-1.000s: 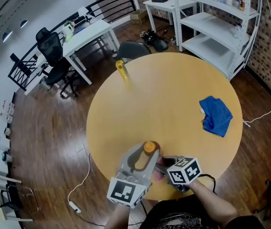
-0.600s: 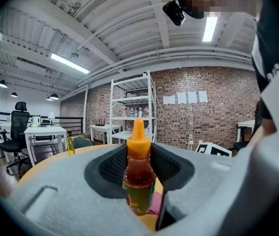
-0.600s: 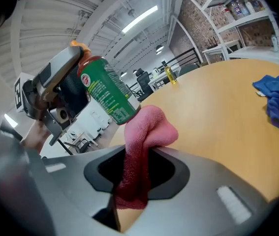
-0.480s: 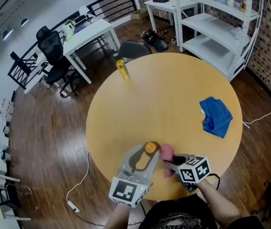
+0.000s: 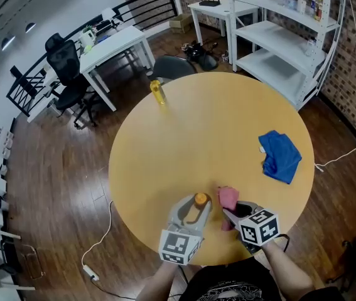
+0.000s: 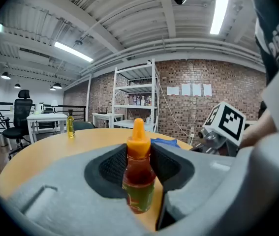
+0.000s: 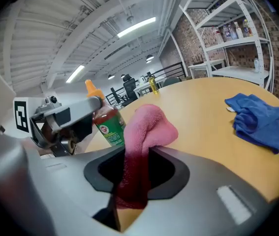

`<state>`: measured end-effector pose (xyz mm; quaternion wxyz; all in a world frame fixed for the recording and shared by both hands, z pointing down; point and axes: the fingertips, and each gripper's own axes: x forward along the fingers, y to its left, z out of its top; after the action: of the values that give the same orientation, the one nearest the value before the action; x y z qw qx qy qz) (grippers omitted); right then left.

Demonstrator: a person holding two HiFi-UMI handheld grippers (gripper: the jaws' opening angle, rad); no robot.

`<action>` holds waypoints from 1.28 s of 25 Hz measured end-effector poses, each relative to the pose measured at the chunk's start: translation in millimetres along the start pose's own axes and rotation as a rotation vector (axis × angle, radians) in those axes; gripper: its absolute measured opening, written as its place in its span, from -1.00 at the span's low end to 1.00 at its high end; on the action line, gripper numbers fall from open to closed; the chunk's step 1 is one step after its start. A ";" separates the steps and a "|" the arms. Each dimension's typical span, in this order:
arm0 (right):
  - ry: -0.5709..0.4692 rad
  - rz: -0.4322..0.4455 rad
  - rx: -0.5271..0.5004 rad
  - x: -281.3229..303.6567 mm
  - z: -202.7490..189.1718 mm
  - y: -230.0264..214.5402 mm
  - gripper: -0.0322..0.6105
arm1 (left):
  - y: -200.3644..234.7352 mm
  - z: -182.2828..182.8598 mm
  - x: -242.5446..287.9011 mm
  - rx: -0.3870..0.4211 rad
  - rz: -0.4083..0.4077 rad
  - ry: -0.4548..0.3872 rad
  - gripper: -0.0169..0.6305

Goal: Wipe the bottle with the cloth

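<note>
A small sauce bottle [image 6: 139, 178] with an orange nozzle cap [image 5: 200, 199] and red contents stands upright between the jaws of my left gripper [image 5: 196, 207], which is shut on it near the table's front edge. In the right gripper view the same bottle [image 7: 108, 124] shows its green label. My right gripper [image 5: 230, 211] is shut on a pink cloth [image 7: 141, 146]. The cloth [image 5: 228, 198] sticks out of the jaws just right of the bottle, with a small gap between them.
The round wooden table [image 5: 215, 124] carries a crumpled blue cloth [image 5: 279, 156] at the right and a yellow bottle [image 5: 157, 92] at the far edge. White shelving [image 5: 284, 24], a white desk [image 5: 112, 42] and office chairs [image 5: 64, 61] stand beyond the table.
The right gripper has drawn the pink cloth away from the bottle to the right. The left gripper has lowered with the bottle towards the table.
</note>
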<state>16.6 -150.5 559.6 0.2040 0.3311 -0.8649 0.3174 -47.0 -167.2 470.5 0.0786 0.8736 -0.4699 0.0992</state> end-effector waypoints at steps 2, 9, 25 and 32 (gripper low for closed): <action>0.003 -0.002 -0.011 -1.9 0.5 0.5 -0.55 | 3.1 -7.8 1.9 -0.003 0.013 0.012 -0.51; 0.000 0.039 0.002 -5.0 1.3 12.3 -0.56 | 13.0 -26.1 0.7 -0.011 0.043 0.012 -0.51; -0.038 -0.020 -0.045 -19.9 6.5 33.7 -0.55 | 14.5 -44.2 -16.7 -0.003 0.002 0.010 -0.45; -0.169 -0.137 -0.144 -44.4 28.9 64.5 -0.57 | 14.7 -35.7 -55.7 -0.053 0.048 -0.002 -0.46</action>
<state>-1.9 -113.2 487.3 0.1748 0.3993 -0.8750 0.2109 -92.9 -122.1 492.0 0.0991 0.8598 -0.4932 0.0878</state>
